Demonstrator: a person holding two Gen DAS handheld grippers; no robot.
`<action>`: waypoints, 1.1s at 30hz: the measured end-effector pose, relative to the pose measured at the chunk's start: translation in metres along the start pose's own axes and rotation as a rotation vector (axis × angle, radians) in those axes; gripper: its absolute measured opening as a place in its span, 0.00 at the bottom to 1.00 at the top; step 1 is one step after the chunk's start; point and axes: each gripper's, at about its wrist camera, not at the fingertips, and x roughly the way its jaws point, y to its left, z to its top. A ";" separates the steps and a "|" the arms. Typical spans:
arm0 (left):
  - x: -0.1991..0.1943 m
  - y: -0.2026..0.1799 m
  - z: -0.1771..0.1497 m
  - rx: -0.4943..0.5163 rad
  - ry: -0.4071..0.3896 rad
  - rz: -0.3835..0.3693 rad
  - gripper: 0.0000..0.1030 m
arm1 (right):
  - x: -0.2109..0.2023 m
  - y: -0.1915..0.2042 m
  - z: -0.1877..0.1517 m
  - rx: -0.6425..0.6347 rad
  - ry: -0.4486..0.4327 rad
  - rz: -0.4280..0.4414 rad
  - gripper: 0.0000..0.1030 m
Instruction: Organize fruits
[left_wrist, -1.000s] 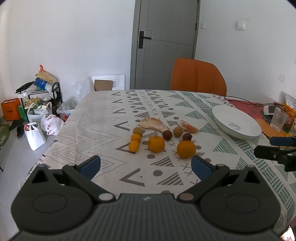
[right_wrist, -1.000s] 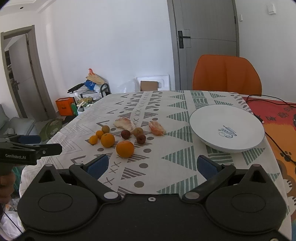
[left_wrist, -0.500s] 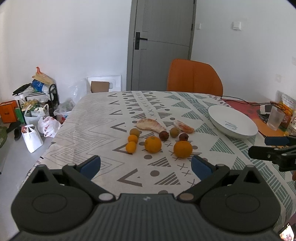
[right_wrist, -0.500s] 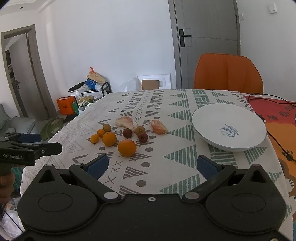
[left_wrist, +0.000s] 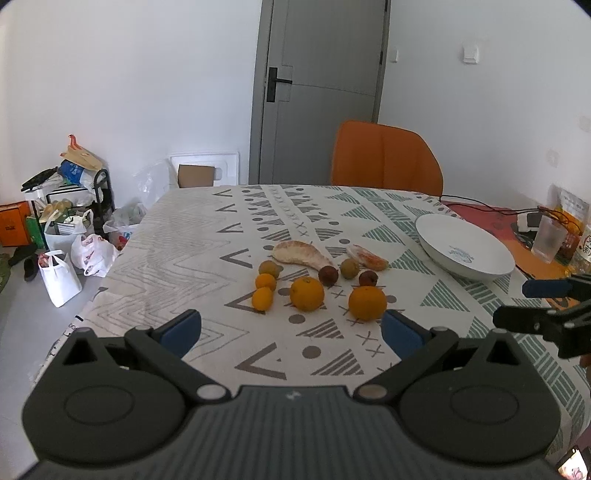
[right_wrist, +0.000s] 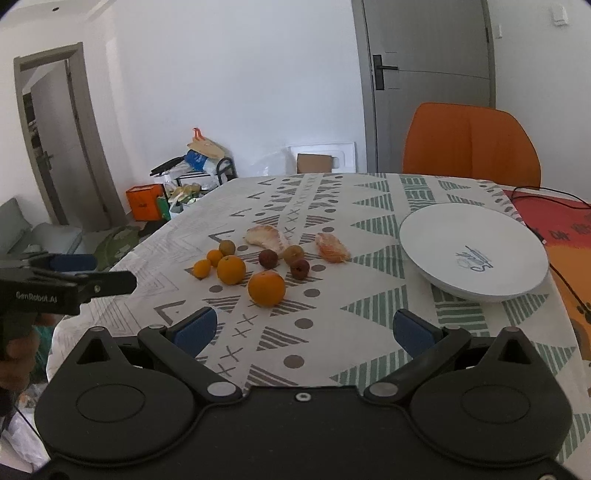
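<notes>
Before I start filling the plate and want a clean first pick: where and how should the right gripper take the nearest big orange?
Probably across the widest middle of the nearest big orange, coming from the near side and slightly above. It is round and sits apart from the other fruit, with bare cloth on both flanks. The right gripper has its jaws wide open, facing it.

We read "GenRobot.AI" in pale letters on the side of the left gripper; the blue script on the white plate stays illegible to us.
</notes>
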 end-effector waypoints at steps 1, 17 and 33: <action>0.002 0.001 0.000 0.001 -0.002 -0.003 1.00 | 0.002 0.001 0.000 -0.002 0.002 0.008 1.00; 0.044 0.006 0.005 0.005 0.003 -0.043 0.83 | 0.048 -0.005 0.001 0.035 0.032 0.035 0.91; 0.094 0.027 0.003 -0.061 0.074 -0.022 0.55 | 0.095 -0.006 0.009 0.092 0.084 0.090 0.71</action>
